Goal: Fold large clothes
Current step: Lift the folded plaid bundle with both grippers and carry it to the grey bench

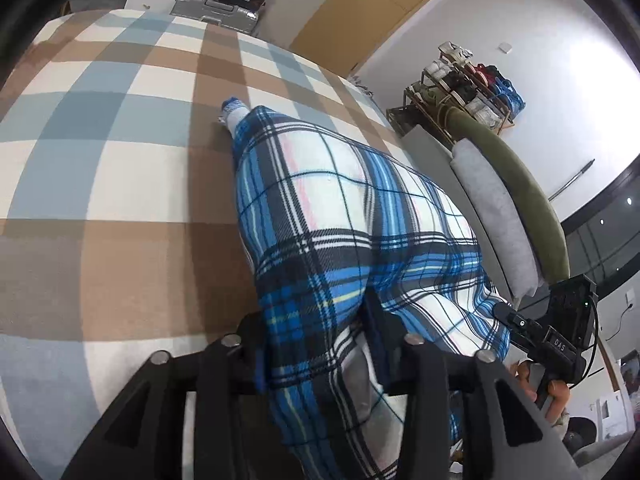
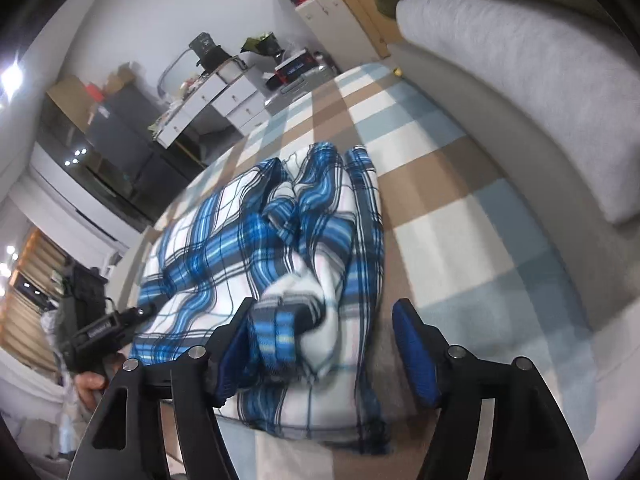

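Observation:
A blue, white and black plaid garment point(image 1: 340, 216) lies on a checked bedspread point(image 1: 120, 160). My left gripper point(image 1: 316, 344) is shut on a fold of it, which hangs between the fingers and hides the pads. In the right wrist view the garment point(image 2: 240, 240) lies bunched and partly folded. My right gripper point(image 2: 324, 332) is open; a bunched edge of the cloth lies against its left finger point(image 2: 236, 340), and the right finger point(image 2: 416, 352) is clear of the cloth. The right gripper also shows in the left wrist view point(image 1: 516, 320) at the garment's right edge, and the left gripper in the right wrist view point(image 2: 132, 316).
A grey padded headboard point(image 2: 520, 100) with an olive cushion point(image 1: 532, 200) borders the bed. A suitcase point(image 1: 220, 4) and white drawers point(image 2: 224, 96) stand beyond the far edge. A cluttered rack point(image 1: 468, 84) stands by the wall.

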